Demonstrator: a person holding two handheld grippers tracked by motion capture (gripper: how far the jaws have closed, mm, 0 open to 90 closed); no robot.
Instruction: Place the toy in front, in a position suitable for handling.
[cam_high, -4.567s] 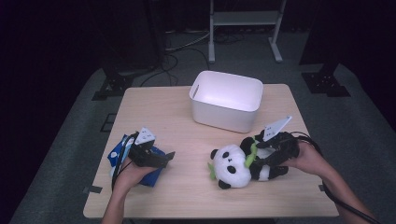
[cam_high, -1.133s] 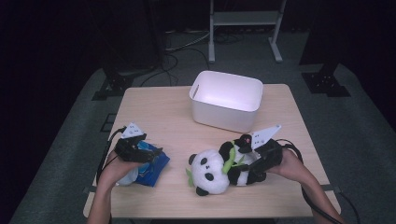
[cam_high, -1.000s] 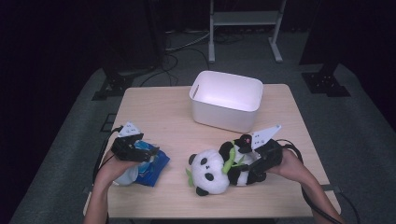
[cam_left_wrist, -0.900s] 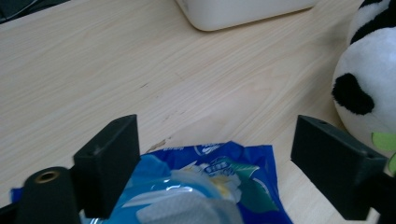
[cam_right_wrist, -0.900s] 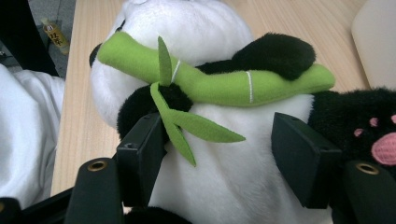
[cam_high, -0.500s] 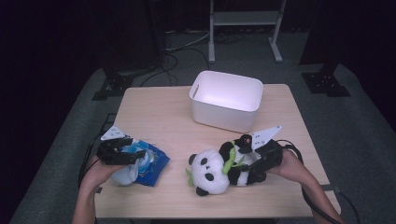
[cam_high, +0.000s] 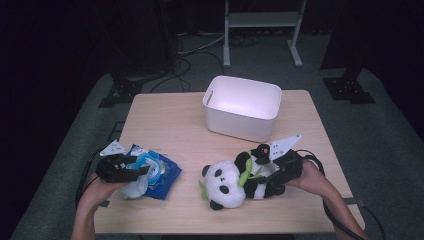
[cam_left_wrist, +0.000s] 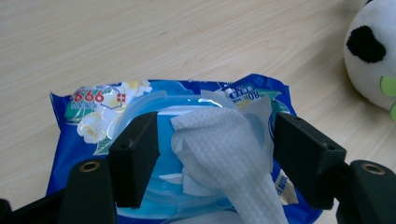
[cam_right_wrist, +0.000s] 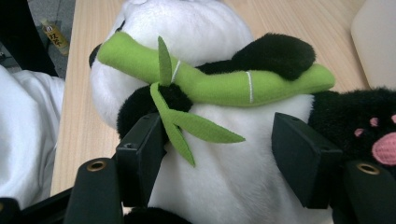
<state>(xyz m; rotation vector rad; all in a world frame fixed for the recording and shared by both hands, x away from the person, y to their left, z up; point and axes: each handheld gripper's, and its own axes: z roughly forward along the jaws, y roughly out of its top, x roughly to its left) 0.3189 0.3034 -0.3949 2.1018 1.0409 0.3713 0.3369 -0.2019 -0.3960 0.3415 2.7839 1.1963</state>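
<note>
A blue pack of wet wipes (cam_high: 165, 176) lies at the table's front left, with a white wipe (cam_left_wrist: 219, 135) sticking out of its opening. My left gripper (cam_high: 139, 171) points at the pack (cam_left_wrist: 93, 107). Its jaws have just been closing around the wipe, and the pads stand a little off it on both sides. A panda plush (cam_high: 225, 184) holding a green bamboo stalk (cam_right_wrist: 210, 79) lies at the front middle. My right gripper (cam_high: 260, 181) is shut on its white belly (cam_right_wrist: 224, 186), one pad on each side.
A white bin (cam_high: 242, 107) stands at the back middle of the wooden table (cam_high: 170, 120). The panda's head (cam_left_wrist: 373, 56) lies just right of the pack. Cables trail off the front edge from both hands. Stands and cables sit on the dark floor behind.
My left hand has drawn back to the left, from over the pack to its left end, and its jaws have narrowed around the wipe. The right gripper and the panda have stayed still.
</note>
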